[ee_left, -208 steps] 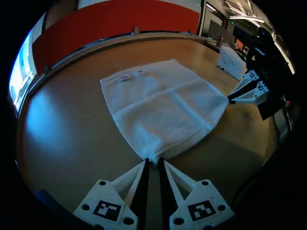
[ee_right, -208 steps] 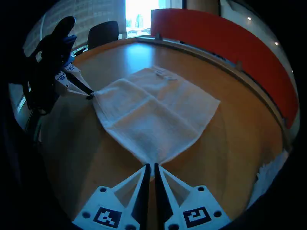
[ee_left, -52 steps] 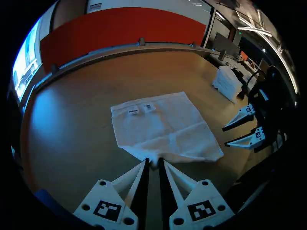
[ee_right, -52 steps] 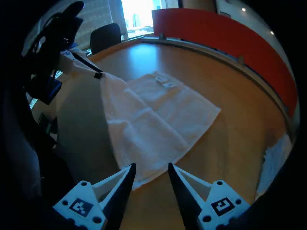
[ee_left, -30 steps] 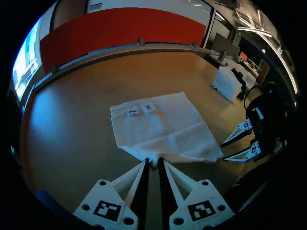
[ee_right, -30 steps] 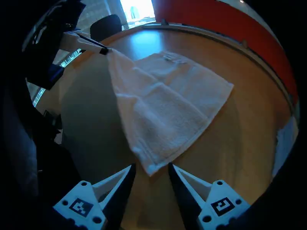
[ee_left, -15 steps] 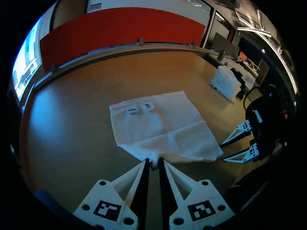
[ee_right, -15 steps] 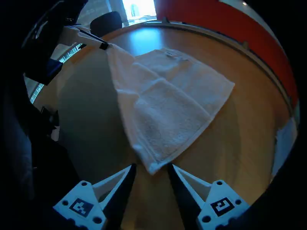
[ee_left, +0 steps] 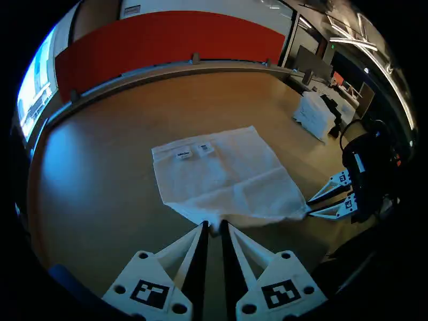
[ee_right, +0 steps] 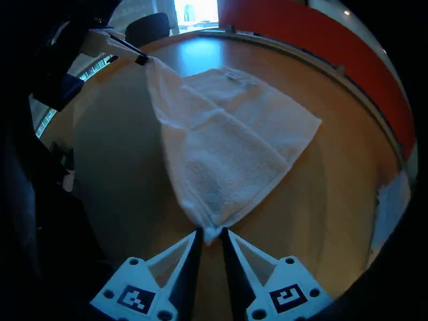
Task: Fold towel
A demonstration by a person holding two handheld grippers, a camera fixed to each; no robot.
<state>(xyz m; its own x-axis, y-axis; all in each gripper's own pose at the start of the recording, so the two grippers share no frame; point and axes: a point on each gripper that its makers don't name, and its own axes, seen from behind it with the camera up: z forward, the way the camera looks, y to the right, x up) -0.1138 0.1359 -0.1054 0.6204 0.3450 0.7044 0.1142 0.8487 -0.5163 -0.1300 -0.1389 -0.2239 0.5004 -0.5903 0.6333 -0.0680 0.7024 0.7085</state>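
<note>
A white towel (ee_left: 227, 179) lies half folded on the wooden table (ee_left: 107, 176), its two labels (ee_left: 190, 152) facing up at the far side. My left gripper (ee_left: 214, 227) is shut on the towel's near corner and holds it lifted. In the right gripper view that same gripper (ee_right: 142, 58) shows at the upper left, pulling the towel (ee_right: 235, 134) up into a ridge. My right gripper (ee_right: 210, 234) has its fingers pressed on the other near corner. In the left gripper view the right gripper (ee_left: 309, 207) pinches the towel's right corner.
A stack of folded white towels (ee_left: 314, 113) sits at the table's right side, seen also as a white stack (ee_right: 390, 208) in the right gripper view. A red wall panel (ee_left: 171, 37) runs behind the table's curved far edge. A dark chair (ee_right: 150, 24) stands near the window.
My right gripper was open around the towel's corner and has closed on it. My left gripper keeps its hold on the other corner and has hardly moved.
</note>
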